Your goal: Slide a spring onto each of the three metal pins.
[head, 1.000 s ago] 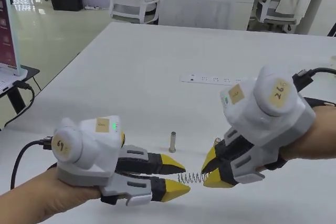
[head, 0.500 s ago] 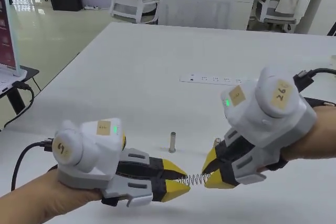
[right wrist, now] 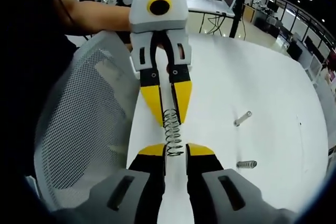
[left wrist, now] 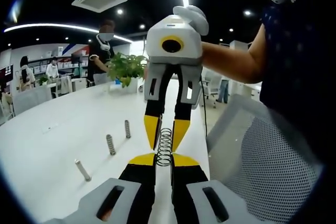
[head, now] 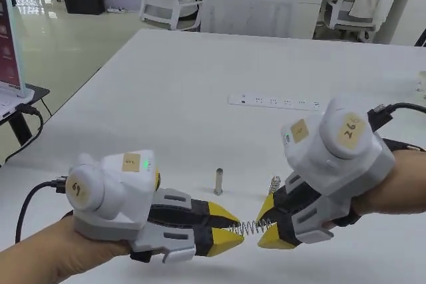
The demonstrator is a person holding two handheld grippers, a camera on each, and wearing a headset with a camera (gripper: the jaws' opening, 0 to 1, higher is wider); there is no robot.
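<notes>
A small steel spring (head: 247, 227) is stretched level between my two grippers, just above the table. My left gripper (head: 234, 230) is shut on its left end and my right gripper (head: 265, 226) is shut on its right end. In the left gripper view the spring (left wrist: 165, 147) runs from my own jaw tips (left wrist: 164, 159) up to the right gripper (left wrist: 166, 131). In the right gripper view the spring (right wrist: 172, 131) runs up to the left gripper (right wrist: 168, 109). A bare metal pin (head: 218, 181) stands behind the spring. Two pins (left wrist: 110, 144) (left wrist: 127, 128) carry springs.
A white power strip (head: 273, 102) lies mid-table. A mesh chair back (right wrist: 84, 124) sits close to the table's near edge. Empty chairs and desks stand beyond the far edge, and a black cable (head: 30, 197) trails from the left gripper.
My left gripper's jaws have come together on the left end of the spring. The right gripper has dipped slightly while still holding the other end.
</notes>
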